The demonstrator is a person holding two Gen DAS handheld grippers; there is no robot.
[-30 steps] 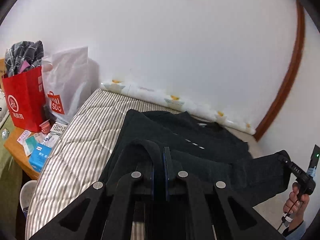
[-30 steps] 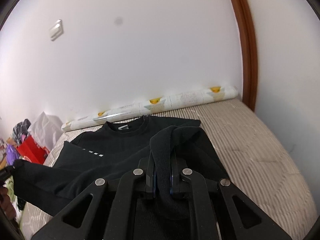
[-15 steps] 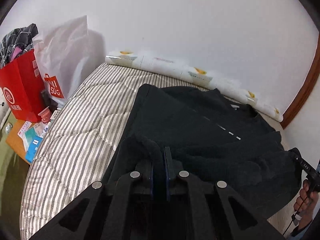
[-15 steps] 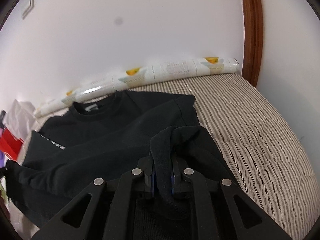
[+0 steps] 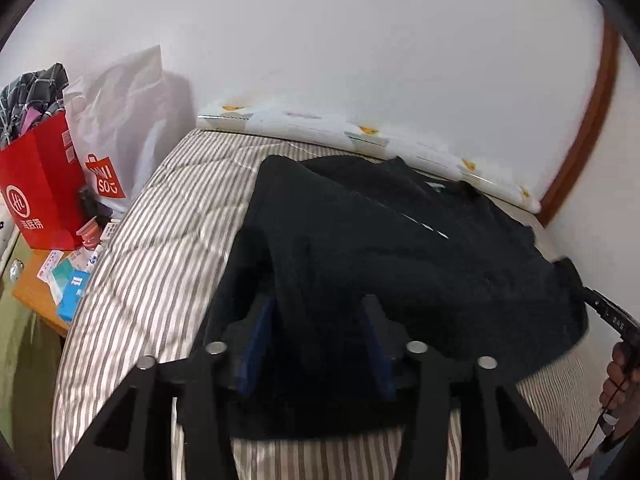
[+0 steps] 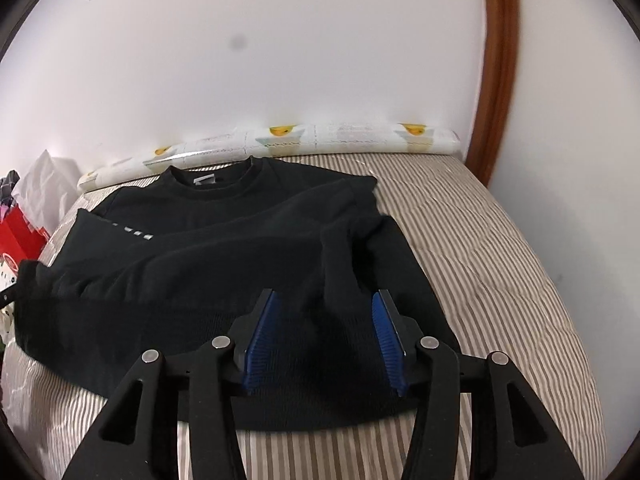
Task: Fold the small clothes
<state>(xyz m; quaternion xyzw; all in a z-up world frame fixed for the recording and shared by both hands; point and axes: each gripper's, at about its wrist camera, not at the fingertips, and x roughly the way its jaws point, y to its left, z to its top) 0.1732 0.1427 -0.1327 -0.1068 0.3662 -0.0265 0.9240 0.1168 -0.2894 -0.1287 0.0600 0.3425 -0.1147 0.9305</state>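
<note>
Black sweatshirt (image 6: pixel 224 248) folded on striped bed (image 6: pixel 500 264); left gripper (image 5: pixel 316 320), right gripper (image 6: pixel 324 320) fingers opening, cloth loose between.

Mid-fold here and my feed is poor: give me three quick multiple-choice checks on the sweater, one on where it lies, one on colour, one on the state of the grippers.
1. Where does the sweater lie?
A. on the striped bed
B. in the red bag
C. on the floor

2. What colour are the gripper pads?
A. red
B. blue
C. white

3. How do the left gripper and right gripper stand?
A. both clamped on cloth
B. only the left one parted
C. both parted, jaws opening, cloth lying loose between them

Answers:
1 A: the black garment is spread on the striped cover, collar toward the wall.
2 B: the ribbed pads show blue in both wrist views.
3 C: a clear gap shows at each pad, with a fold of sweater lying between.
</note>
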